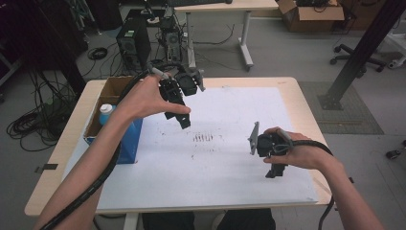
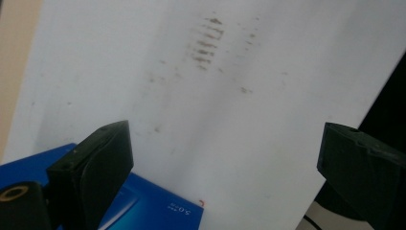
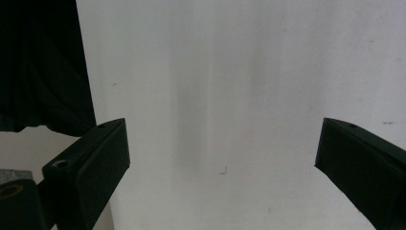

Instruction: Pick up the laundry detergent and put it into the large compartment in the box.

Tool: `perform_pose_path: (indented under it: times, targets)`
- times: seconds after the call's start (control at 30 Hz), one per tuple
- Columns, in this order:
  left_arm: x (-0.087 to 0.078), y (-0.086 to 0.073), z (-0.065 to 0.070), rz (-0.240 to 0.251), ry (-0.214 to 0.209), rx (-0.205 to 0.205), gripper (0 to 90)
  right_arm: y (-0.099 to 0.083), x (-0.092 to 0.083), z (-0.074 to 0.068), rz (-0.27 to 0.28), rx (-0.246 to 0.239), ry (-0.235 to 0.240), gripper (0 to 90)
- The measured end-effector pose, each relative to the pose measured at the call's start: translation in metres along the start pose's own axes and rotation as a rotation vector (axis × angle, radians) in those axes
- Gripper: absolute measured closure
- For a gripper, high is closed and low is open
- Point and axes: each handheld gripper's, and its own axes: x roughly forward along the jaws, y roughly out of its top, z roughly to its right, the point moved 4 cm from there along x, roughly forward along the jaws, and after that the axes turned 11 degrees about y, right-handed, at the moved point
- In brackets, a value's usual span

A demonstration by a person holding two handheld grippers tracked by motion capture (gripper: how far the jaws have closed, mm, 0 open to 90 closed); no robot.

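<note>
My left gripper (image 1: 184, 122) hangs above the white sheet (image 1: 215, 158) left of centre, jaws pointing down and toward the person, and it is open with nothing in it. In the left gripper view, the left gripper (image 2: 225, 143) stands wide apart over the sheet, with a corner of the blue box (image 2: 153, 206) under its left jaw. My right gripper (image 1: 276, 171) is low over the sheet near the front right. Its right gripper view shows the right gripper (image 3: 222, 141) open and empty above bare white sheet (image 3: 230, 72).
An open carton with blue sides (image 1: 128, 143) stands at the table's left edge, and a white bottle with a blue cap (image 1: 106, 113) sits in it. Dark smudges (image 1: 203, 138) mark the sheet's middle. Computer towers (image 1: 133, 40), cables and another desk stand beyond the far edge.
</note>
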Motion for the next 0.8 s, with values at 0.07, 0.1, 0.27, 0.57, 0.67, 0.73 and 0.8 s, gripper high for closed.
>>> perform_pose_path:
  times: [0.07,0.1,0.27,0.57,0.67,0.73,0.8]
  targets:
    - [0.002,0.000,0.005,-0.002,-0.015,0.029,5.0,-0.001,-0.002,-0.001,0.005,0.006,0.003,4.4]
    - [0.003,-0.001,0.011,-0.009,-0.014,0.066,5.0,-0.002,-0.003,-0.001,0.009,0.009,0.001,4.4]
    - [0.006,-0.005,0.022,-0.017,-0.017,0.114,5.0,-0.001,-0.006,-0.001,0.009,0.008,0.002,4.4]
    - [0.013,-0.010,0.033,-0.043,-0.020,0.162,5.0,0.006,-0.007,0.002,0.005,0.001,0.000,4.4]
    - [0.013,-0.012,0.034,-0.034,-0.029,0.159,5.0,0.008,-0.006,0.001,-0.001,-0.005,0.002,4.5]
    - [0.013,-0.012,0.034,-0.034,-0.029,0.158,5.0,0.009,-0.006,0.000,-0.001,-0.007,0.002,4.4]
    - [0.014,-0.013,0.033,-0.038,-0.026,0.156,5.0,0.009,-0.006,0.000,-0.002,-0.006,0.001,4.4]
